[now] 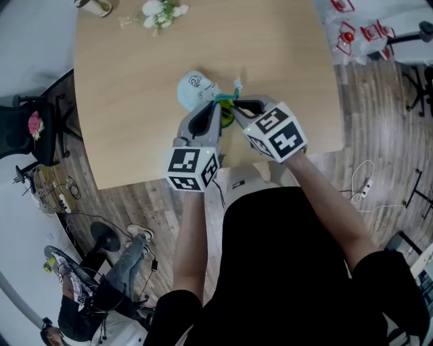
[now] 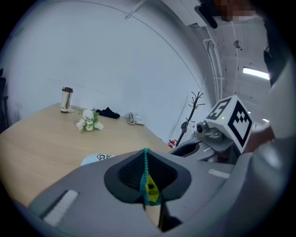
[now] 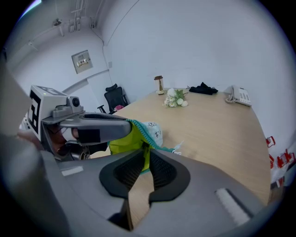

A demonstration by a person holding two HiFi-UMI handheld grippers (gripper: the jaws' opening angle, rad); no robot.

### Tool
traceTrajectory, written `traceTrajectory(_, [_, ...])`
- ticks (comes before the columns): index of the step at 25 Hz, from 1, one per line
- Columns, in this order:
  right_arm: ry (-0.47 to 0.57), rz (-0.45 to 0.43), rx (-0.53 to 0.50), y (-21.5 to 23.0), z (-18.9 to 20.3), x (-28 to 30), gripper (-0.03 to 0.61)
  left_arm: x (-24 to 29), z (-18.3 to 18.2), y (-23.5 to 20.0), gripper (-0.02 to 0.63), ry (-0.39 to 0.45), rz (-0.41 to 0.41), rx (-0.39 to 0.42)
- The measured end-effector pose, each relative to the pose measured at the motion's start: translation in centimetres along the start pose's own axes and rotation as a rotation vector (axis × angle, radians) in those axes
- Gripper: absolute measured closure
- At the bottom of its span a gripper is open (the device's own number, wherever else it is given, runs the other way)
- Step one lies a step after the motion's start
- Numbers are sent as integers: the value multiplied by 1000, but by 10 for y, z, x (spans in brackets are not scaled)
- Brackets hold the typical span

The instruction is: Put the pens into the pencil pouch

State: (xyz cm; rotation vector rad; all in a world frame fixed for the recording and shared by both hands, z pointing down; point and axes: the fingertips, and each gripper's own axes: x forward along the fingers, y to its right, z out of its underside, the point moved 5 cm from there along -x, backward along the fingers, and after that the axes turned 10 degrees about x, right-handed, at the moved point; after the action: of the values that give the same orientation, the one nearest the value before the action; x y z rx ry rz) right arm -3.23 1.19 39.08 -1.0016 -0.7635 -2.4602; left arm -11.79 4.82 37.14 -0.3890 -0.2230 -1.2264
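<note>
The pencil pouch [image 1: 195, 88] lies near the middle of the wooden surface [image 1: 128, 108]. Its pale printed body rests on the wood, and its mouth end is lifted toward the person, where both tools meet it. The mouth shows a teal zipper [image 2: 146, 163] and a yellow-green lining [image 3: 125, 139], and each side of that opening is pinched by one tool. The left hand-held gripper [image 1: 219, 108] has its jaws closed down on the zipper edge, with only that strip of fabric between its pads. The right hand-held gripper [image 1: 237, 108] is likewise clamped on the opposite lip, where the lining and zipper tape run up between its jaws. Gripping the two lips from facing sides looks meant to pull the mouth apart and hold it raised. That would turn the soft bag into a steady opening rather than a collapsed one. With both tools taken up this way, neither is free to pick up a pen, and no pen can be made out on the surface or inside the pouch. Whether the filling is done or yet to start cannot be told. Farther off, at the far edge of the surface, sit a small bunch of white flowers [image 1: 160, 13] and a cup [image 1: 95, 7]. A telephone [image 3: 238, 96] sits well clear of the work.
</note>
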Motion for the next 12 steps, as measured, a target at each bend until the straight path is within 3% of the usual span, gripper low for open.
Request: traceTrajectory(12, [105, 24, -10, 16, -1, -44, 532, 0, -15, 17, 597, 10, -4, 30])
